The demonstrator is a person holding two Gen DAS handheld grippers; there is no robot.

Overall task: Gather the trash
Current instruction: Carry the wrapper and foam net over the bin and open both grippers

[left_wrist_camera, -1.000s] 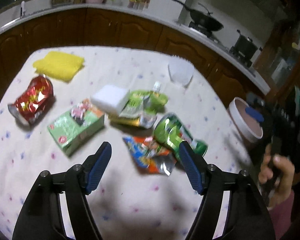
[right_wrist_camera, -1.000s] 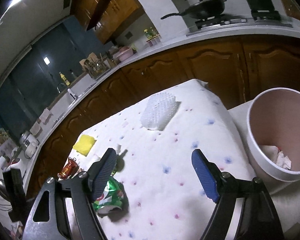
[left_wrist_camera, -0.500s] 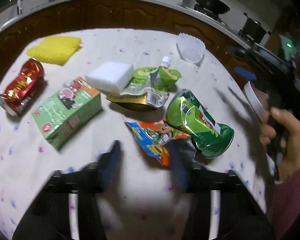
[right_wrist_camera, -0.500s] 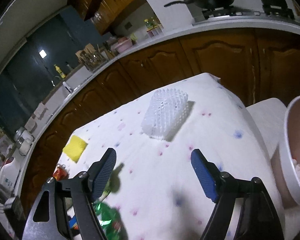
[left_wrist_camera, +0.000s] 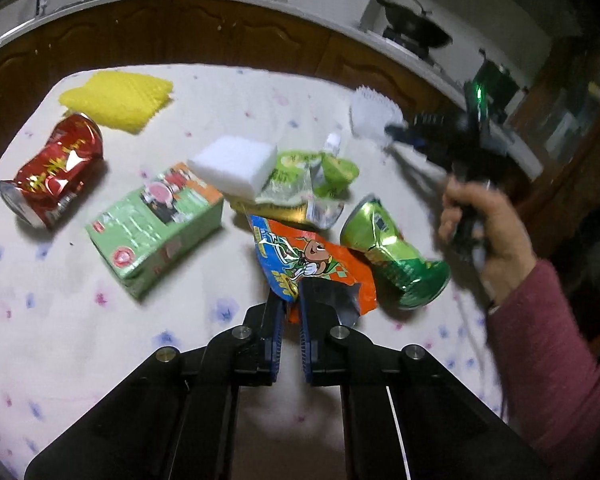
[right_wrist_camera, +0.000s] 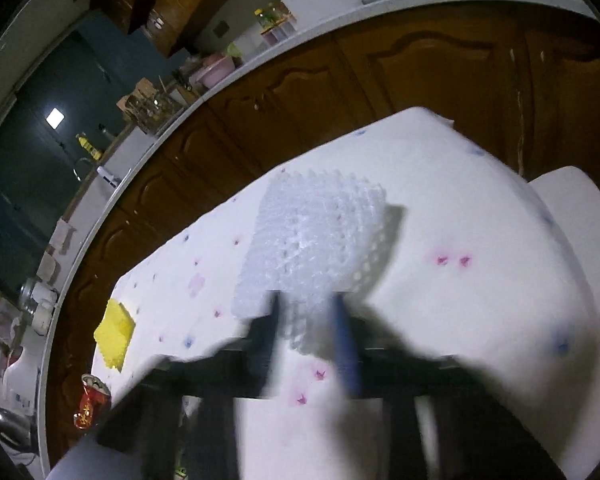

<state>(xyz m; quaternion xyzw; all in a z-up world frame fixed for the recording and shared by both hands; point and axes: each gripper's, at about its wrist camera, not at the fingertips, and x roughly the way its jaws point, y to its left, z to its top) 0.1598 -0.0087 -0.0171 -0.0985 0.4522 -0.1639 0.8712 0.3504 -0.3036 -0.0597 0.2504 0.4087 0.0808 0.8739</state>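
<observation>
Trash is scattered across the desk [left_wrist_camera: 80, 344] with its flower-dotted white cloth, and the left gripper [left_wrist_camera: 291, 300] has its jaws clamped on the near edge of the orange snack wrapper [left_wrist_camera: 304, 260], which lies flat near the middle. Just right of that wrapper sits a crushed green can [left_wrist_camera: 396, 256] on its side. Behind the wrapper there's a heap of green pouches [left_wrist_camera: 308, 180] with a white sponge block [left_wrist_camera: 236, 164] resting against them. To the left, a green carton [left_wrist_camera: 156, 224] lies flat, and farther left a dented red can [left_wrist_camera: 54, 176]. A yellow mesh pad [left_wrist_camera: 118, 98] sits at the far left corner.

Over on the right side, the right gripper [right_wrist_camera: 308, 320] is blurred, but its jaws are drawn close on the near edge of the white foam mesh sleeve [right_wrist_camera: 312, 244], blue pad showing on one finger. In the left wrist view the right hand [left_wrist_camera: 484, 232] grips that tool, reaching toward the sleeve at the desk's far right edge. Dark wooden cabinets [right_wrist_camera: 420, 80] run behind.
</observation>
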